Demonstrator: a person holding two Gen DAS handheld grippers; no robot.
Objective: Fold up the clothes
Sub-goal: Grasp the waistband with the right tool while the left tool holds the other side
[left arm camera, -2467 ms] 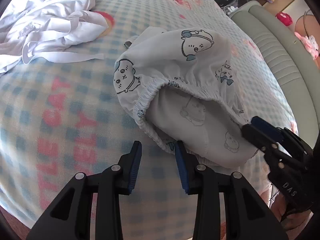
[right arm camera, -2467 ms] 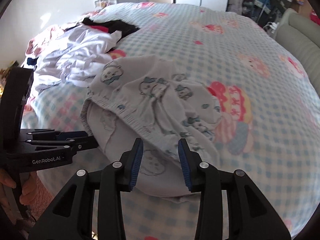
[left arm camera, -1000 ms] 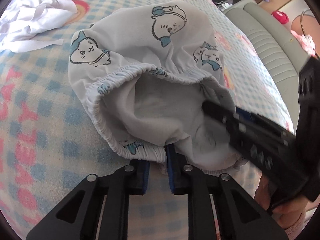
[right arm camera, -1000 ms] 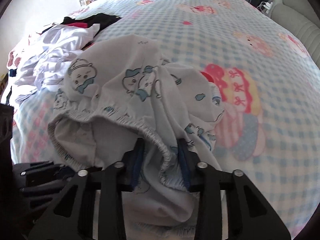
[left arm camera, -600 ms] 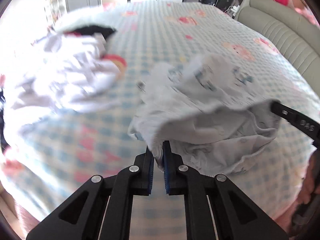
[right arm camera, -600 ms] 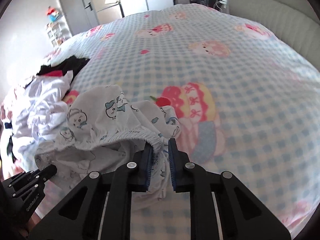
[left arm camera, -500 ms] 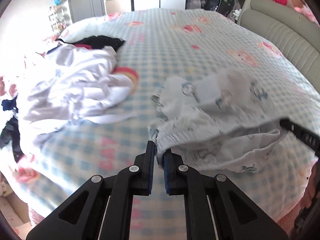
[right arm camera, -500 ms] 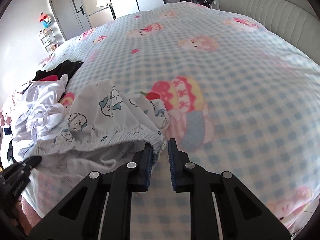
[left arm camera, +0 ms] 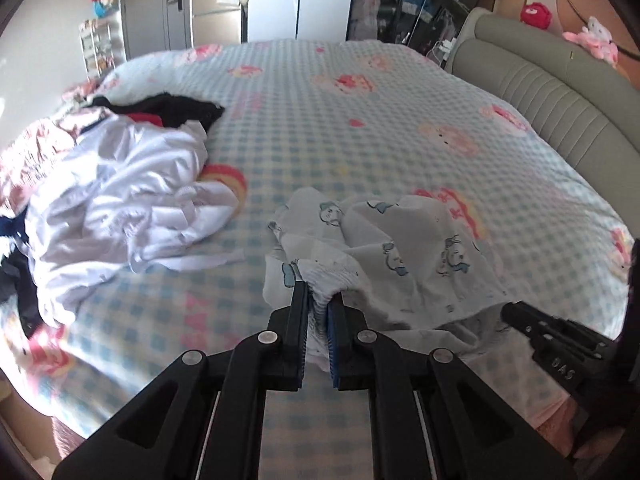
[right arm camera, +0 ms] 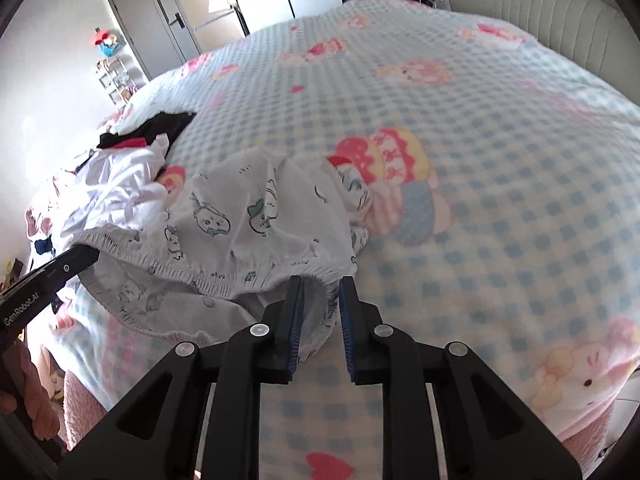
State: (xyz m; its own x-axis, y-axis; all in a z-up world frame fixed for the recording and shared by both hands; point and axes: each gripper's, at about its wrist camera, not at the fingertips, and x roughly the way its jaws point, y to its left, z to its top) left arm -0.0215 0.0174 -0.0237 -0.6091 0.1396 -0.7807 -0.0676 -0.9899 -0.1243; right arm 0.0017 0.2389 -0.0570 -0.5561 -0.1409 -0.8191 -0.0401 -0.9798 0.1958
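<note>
Left gripper point(left arm camera: 318, 304): nearest in the left wrist view, jaws narrow and clamped on the elastic waistband of the shorts point(left arm camera: 404, 256); bunched fabric fills the gap between the 2 blue pads.
Right gripper point(right arm camera: 320, 292): jaws narrow, closed on the other end of the same waistband, with cloth gathered between them; in the left wrist view its black tip point(left arm camera: 532, 324) pokes from under the fabric at the right.
Shorts: pale, printed with small blue cartoon figures, lifted at the waistband near the bed's near edge; the band stretches between the 2 grippers with the opening toward the cameras, and the legs trail away onto the blanket point(right arm camera: 500, 184).
Blanket: blue-and-white check with pink cartoon patches, covering the whole bed; 1 patch lies just beside the shorts' far end on the right.
White pile point(left arm camera: 120, 196): crumpled white clothes toward the bed's left edge, near the shorts but apart from them.
Black garment point(left arm camera: 180, 110): just beyond the white pile, touching it, with a bit of red at the seam between them.
Headboard point(left arm camera: 560, 108): grey, padded, along the bed's right edge.
Wardrobe point(left arm camera: 276, 0): against the far wall, past the bed's far edge, pale doors shut.
</note>
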